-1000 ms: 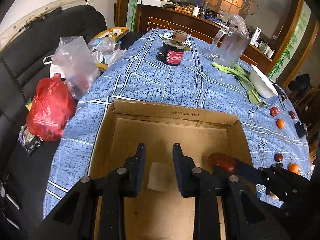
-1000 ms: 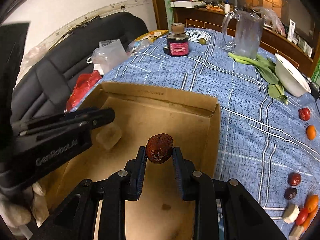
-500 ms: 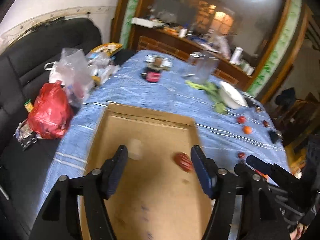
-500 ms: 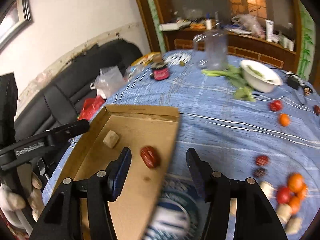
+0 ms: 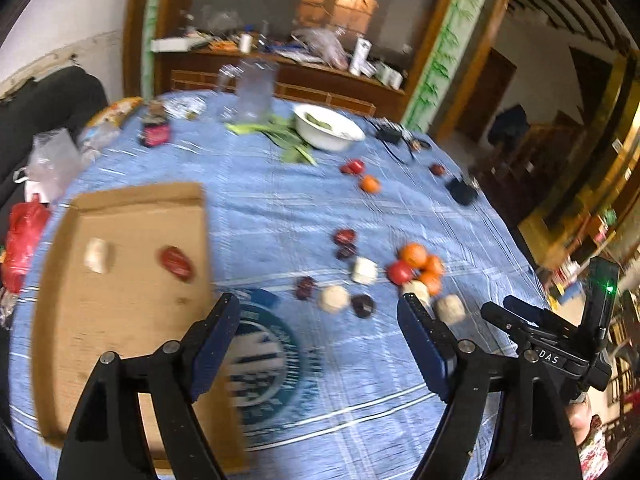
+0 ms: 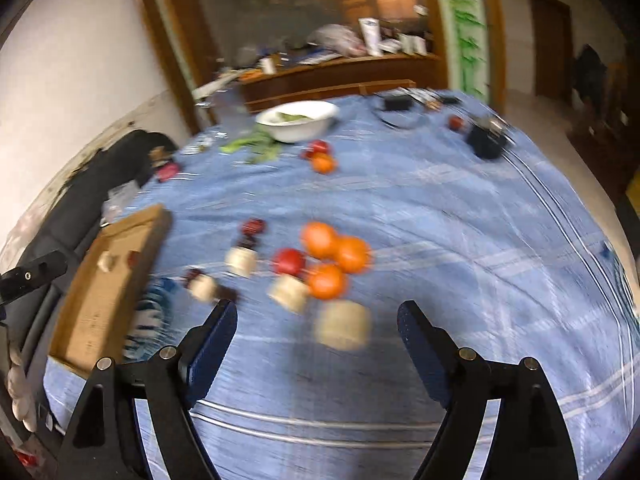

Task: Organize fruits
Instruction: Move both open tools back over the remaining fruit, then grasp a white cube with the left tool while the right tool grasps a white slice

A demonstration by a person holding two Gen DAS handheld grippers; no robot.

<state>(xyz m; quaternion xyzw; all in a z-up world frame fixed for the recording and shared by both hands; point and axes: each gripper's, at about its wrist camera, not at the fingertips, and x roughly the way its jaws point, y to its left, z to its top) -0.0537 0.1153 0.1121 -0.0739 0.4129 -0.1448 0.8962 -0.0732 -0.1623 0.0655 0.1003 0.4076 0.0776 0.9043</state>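
Left gripper [image 5: 318,330]: fingers spread wide, empty, above bench [image 5: 280,216].
Right gripper [image 6: 318,338]: fingers spread wide, empty, over the fruit pile.
Box [image 5: 120,304]: on bench, left side; holds one red date [image 5: 176,263] and one pale chunk [image 5: 96,255], apart.
Fruit pile [image 5: 416,266]: oranges, a tomato, dates, pale chunks, on the cloth right of box.
Bowl [image 5: 328,126]: far side, beside greens [image 5: 280,134].

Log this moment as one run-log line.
left gripper: open, empty | right gripper: open, empty, above pale chunk | cardboard box: holds red date, pale piece | loose fruit on tablecloth

Blurred fruit cluster [image 6: 320,264] beyond spread jaws
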